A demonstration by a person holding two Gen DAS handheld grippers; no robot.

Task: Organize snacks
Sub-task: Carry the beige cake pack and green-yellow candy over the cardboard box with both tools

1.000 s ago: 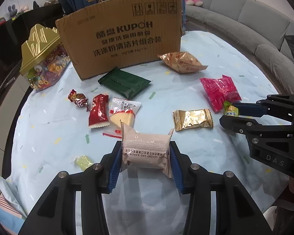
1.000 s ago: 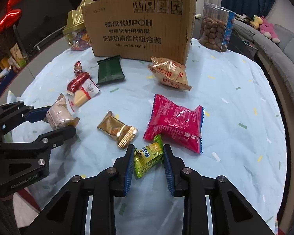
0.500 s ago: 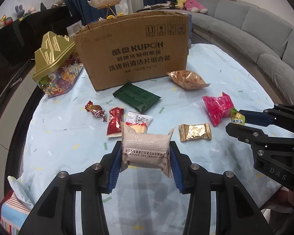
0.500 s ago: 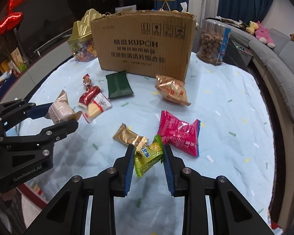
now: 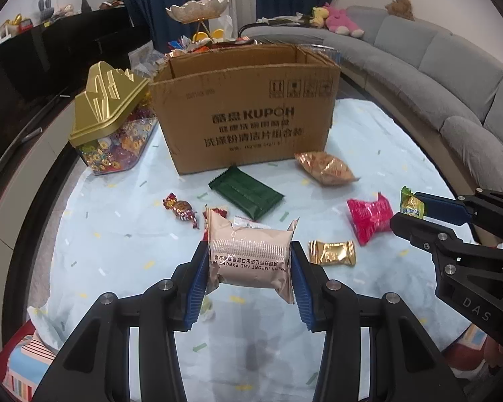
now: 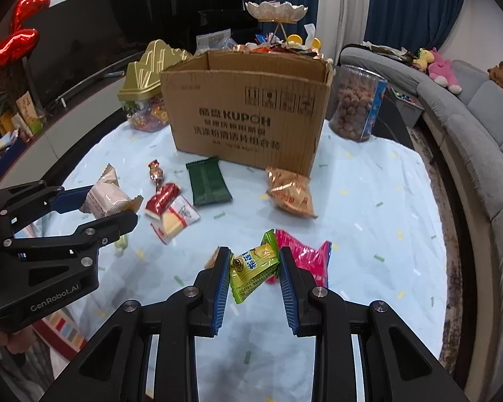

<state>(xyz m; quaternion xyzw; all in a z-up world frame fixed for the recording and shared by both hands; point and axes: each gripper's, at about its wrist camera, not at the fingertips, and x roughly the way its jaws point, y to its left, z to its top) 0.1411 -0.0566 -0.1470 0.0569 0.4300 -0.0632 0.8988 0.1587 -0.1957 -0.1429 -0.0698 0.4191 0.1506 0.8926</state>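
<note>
left gripper [image 5: 249, 279] low in the frame centre, fingers clenched on a beige foil-wrapped cake packet [image 5: 249, 256], lifted clear of the pale blue cloth-covered desk [image 5: 117, 234]; right gripper [image 6: 255, 284] at bottom centre, fingers clamped on a small green-yellow candy wrapper [image 6: 253, 269], also off the desk; open brown cardboard box [image 5: 244, 114] upright at upper centre; dark green flat packet [image 5: 244, 192] just below it; pink crinkled bag [image 5: 369, 214] at right; gold foil sweet [image 5: 332, 253] beside the beige packet.
</note>
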